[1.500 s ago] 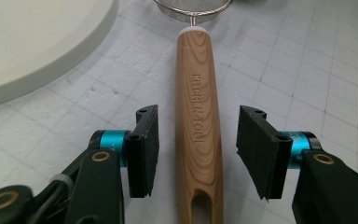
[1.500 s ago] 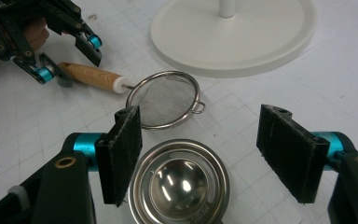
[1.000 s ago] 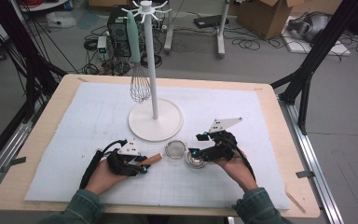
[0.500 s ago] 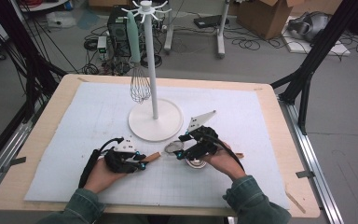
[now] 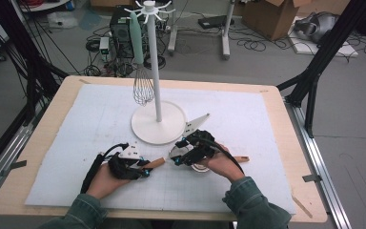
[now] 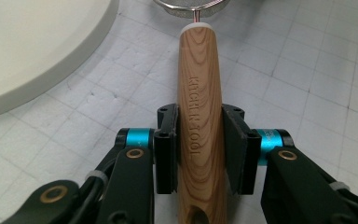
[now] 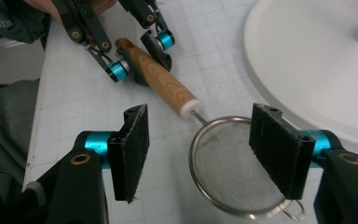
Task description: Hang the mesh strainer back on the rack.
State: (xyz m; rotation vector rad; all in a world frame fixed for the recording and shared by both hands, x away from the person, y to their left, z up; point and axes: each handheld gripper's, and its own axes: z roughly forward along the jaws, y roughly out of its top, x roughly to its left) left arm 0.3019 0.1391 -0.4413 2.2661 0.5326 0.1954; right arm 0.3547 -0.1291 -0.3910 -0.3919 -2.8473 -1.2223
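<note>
The worktop (image 5: pixel 286 143) is pale wood under a white mat (image 5: pixel 90 124) printed with a fine grid. On it stands a white stand (image 5: pixel 157 125) with a round flat base and a tall post, from which hangs a wire whisk (image 5: pixel 143 88) with a pale green handle. In front of the base lies a small sieve (image 7: pixel 235 172): a round steel rim, fine mesh bowl and a smooth, grained wooden handle (image 6: pixel 200 135) stamped KITCHEN TOOL. The left gripper (image 6: pixel 200 144) has its jaws closed tight on that handle, near its holed end. The right gripper (image 7: pixel 212 154) hovers over the mesh bowl, jaws wide apart and empty, one pad either side of the rim. Half a second ago it sat slightly farther right; the left has stayed put
</note>
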